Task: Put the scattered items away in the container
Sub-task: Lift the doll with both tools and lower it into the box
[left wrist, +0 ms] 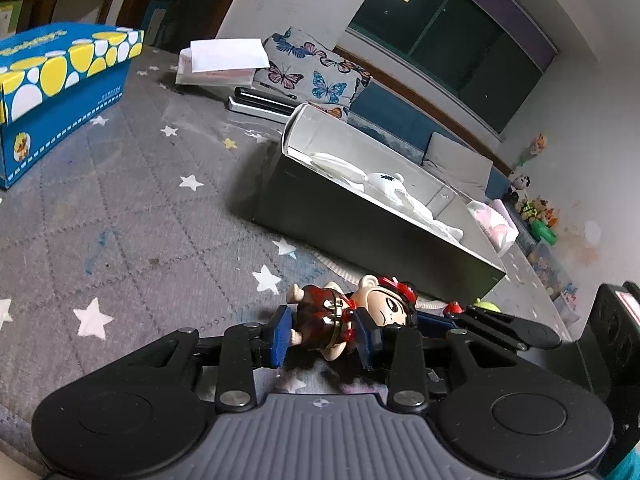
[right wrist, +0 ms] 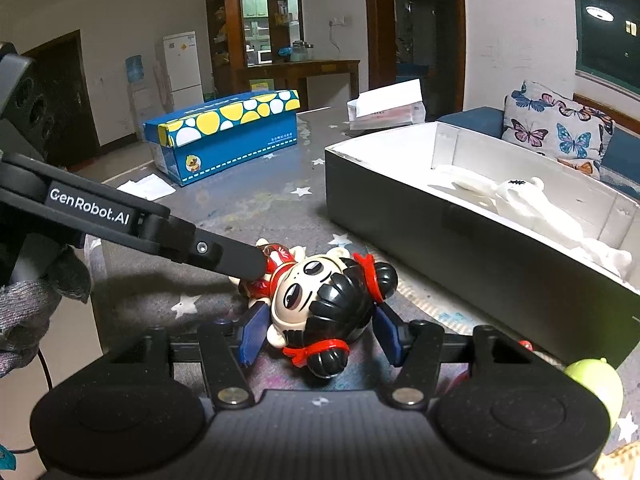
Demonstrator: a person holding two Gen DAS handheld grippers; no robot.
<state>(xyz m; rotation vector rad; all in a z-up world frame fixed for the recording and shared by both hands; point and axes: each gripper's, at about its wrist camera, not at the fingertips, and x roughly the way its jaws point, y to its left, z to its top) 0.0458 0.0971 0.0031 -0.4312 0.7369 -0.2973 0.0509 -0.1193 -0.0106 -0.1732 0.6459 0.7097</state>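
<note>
A doll with black hair buns, red ribbons and a red dress (left wrist: 340, 320) lies on the grey star-patterned mat. My left gripper (left wrist: 326, 338) is shut on the doll's body. My right gripper (right wrist: 320, 332) has its blue pads on both sides of the doll's head (right wrist: 324, 304), shut on it. A left finger (right wrist: 224, 256) shows in the right wrist view, pressed on the doll's body. The dark open box (left wrist: 360, 224) with a white inside holds a white soft toy (left wrist: 392, 188). The box stands just beyond the doll, also in the right wrist view (right wrist: 460, 240).
A blue and yellow spotted box (left wrist: 60, 92) stands at the far left of the mat. A butterfly cushion (left wrist: 312, 72) and papers (left wrist: 224, 60) lie behind. A yellow-green toy (right wrist: 596, 380) sits beside my right gripper. Toys (left wrist: 536, 208) line the far wall.
</note>
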